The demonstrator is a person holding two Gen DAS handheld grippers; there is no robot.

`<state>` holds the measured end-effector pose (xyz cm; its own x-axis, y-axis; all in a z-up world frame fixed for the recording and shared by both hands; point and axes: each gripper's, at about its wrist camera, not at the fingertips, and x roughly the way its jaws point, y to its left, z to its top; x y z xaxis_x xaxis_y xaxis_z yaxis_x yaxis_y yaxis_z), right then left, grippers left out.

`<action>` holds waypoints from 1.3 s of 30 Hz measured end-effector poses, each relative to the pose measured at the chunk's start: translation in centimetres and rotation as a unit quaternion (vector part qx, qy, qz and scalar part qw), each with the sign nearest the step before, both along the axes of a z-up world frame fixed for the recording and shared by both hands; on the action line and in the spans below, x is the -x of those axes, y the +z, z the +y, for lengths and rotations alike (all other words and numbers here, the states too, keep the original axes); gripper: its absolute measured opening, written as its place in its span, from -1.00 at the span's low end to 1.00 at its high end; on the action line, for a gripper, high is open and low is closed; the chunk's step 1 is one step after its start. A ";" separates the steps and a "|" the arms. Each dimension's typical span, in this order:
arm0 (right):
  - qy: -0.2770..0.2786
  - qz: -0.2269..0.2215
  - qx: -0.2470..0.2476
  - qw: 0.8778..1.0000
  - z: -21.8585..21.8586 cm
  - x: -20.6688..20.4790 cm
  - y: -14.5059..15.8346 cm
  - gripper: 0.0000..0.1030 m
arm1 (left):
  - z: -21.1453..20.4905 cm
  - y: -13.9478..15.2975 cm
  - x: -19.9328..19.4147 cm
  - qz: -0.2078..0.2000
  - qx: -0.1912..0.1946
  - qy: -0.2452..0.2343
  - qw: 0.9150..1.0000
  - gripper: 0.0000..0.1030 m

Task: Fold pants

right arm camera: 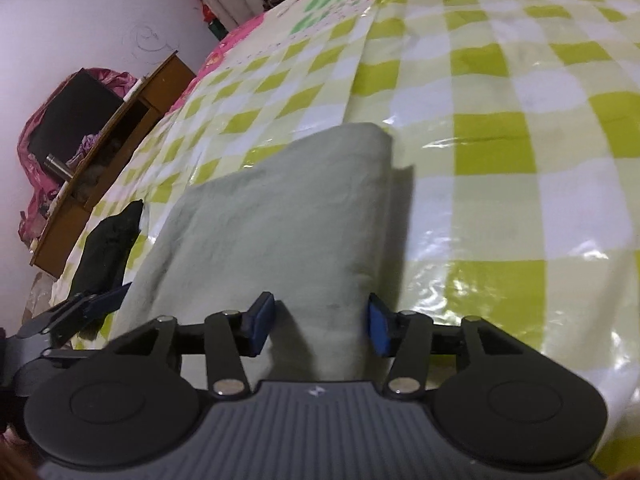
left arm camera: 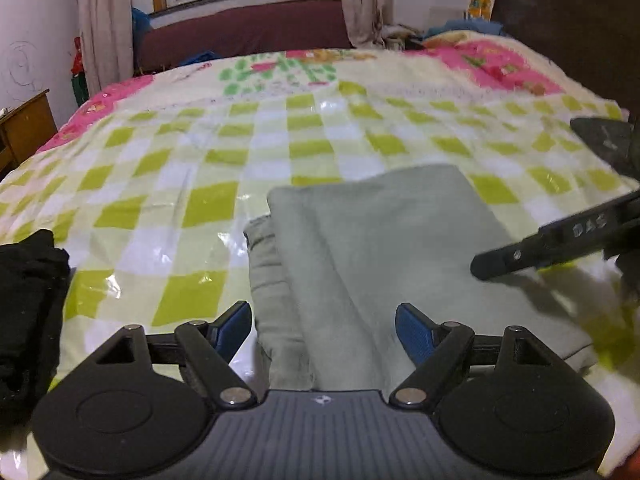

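The grey-green pants (left arm camera: 372, 256) lie folded into a thick rectangle on the checked bed cover; they also show in the right wrist view (right arm camera: 276, 220). My left gripper (left arm camera: 324, 328) is open, its blue pads either side of the near edge of the pants, holding nothing. My right gripper (right arm camera: 320, 324) is open just above the near end of the pants, empty. One finger of the right gripper reaches in from the right in the left wrist view (left arm camera: 552, 240), over the pants' right side.
A black garment (left arm camera: 28, 300) lies on the bed to the left of the pants, also in the right wrist view (right arm camera: 108, 244). A wooden bedside cabinet (right arm camera: 108, 140) stands by the bed's left side. A dark headboard (left arm camera: 568, 36) is at the right.
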<state>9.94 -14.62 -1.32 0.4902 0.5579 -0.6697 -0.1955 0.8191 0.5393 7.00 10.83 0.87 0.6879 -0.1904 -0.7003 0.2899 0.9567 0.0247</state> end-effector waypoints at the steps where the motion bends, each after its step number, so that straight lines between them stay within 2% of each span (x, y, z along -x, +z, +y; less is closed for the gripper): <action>1: 0.003 0.000 -0.001 1.000 -0.2 0.2 0.1 0.01 | 0.1 -0.3 -0.2 0.005 0.000 0.003 1.000 0.82; 5: 0.014 -0.002 -0.019 1.000 -0.8 0.3 0.3 0.01 | 1.4 -0.4 -0.4 0.016 0.025 0.013 0.999 0.82; 8: 0.012 0.009 -0.016 1.000 -0.4 -0.5 -0.6 0.02 | 2.2 -1.0 -1.1 0.033 0.049 0.023 0.998 0.84; 10: 0.015 0.012 -0.019 1.000 0.2 -1.1 -1.1 0.18 | 2.2 -1.6 -1.7 0.041 0.068 0.034 0.996 0.86; 12: 0.016 0.008 -0.014 1.000 0.8 -1.3 -1.1 0.19 | 1.7 -1.9 -2.0 0.041 0.071 0.041 0.996 0.84; 14: 0.023 -0.001 -0.007 1.000 1.1 -1.1 -0.6 -0.08 | 1.1 -1.6 -1.7 0.030 0.070 0.033 0.997 0.56; 15: 0.023 0.001 -0.013 1.000 1.0 -0.9 -0.3 -0.41 | 0.8 -1.4 -1.4 0.024 0.067 0.028 0.997 0.39; 16: 0.022 0.001 -0.021 1.000 0.8 -0.6 0.1 -0.58 | 0.5 -1.1 -1.1 0.017 0.057 0.026 0.998 0.23; 17: 0.022 -0.004 -0.028 0.999 0.6 -0.3 0.7 -0.65 | 0.4 -0.6 -0.7 0.008 0.051 0.023 0.998 0.14; 19: 0.021 -0.016 -0.045 0.999 0.0 0.3 1.9 -0.70 | 0.9 0.4 0.0 0.003 0.066 0.023 0.998 -0.12; 20: 0.023 -0.022 -0.054 0.998 -0.4 0.6 2.5 -0.72 | 1.3 0.9 0.2 0.001 0.076 0.023 0.997 -0.13; 23: 0.025 -0.017 -0.045 0.999 -0.6 0.4 2.5 -0.71 | 2.0 1.0 0.3 0.004 0.085 0.030 0.996 -0.12; 26: 0.023 0.018 -0.020 0.999 0.2 -0.8 0.5 -0.54 | 2.1 -0.6 -0.5 0.026 0.081 0.034 0.996 0.02; 31: 0.040 0.017 -0.031 0.999 1.2 -1.0 -1.0 0.05 | 1.4 -1.9 -1.2 0.038 0.074 0.002 0.997 0.68; 33: 0.052 0.009 -0.031 0.998 1.7 -1.2 -1.2 0.16 | 0.7 -2.1 -1.5 0.037 0.058 -0.008 0.998 0.77; 34: 0.051 0.005 -0.026 0.998 1.9 -1.1 -1.4 0.14 | 0.5 -2.2 -1.7 0.036 0.056 -0.007 0.998 0.77; 35: 0.047 0.004 -0.021 0.999 2.0 -1.0 -1.3 0.07 | 0.4 -2.3 -1.9 0.037 0.058 -0.002 0.998 0.72; 36: 0.044 0.001 -0.010 0.999 2.0 -0.8 -1.0 -0.31 | 0.3 -2.1 -1.9 0.036 0.064 0.002 0.997 0.42; 37: 0.044 0.000 -0.012 0.999 1.7 -0.7 -0.7 -0.58 | 0.2 -1.8 -1.7 0.033 0.068 0.003 0.997 0.16; 38: 0.042 -0.001 -0.021 0.999 1.5 -0.3 -0.3 -0.62 | 0.0 -1.4 -1.5 0.028 0.069 0.001 0.997 0.08; 39: 0.039 -0.006 -0.024 0.999 1.1 -0.1 0.1 -0.68 | -0.3 -1.0 -1.1 0.019 0.068 -0.003 0.998 -0.09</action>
<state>10.03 -13.55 -1.25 0.4515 0.6267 -0.6351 -0.2644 0.7738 0.5757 8.15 10.53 -0.09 0.6607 -0.2895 -0.6926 0.2939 0.9488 -0.1162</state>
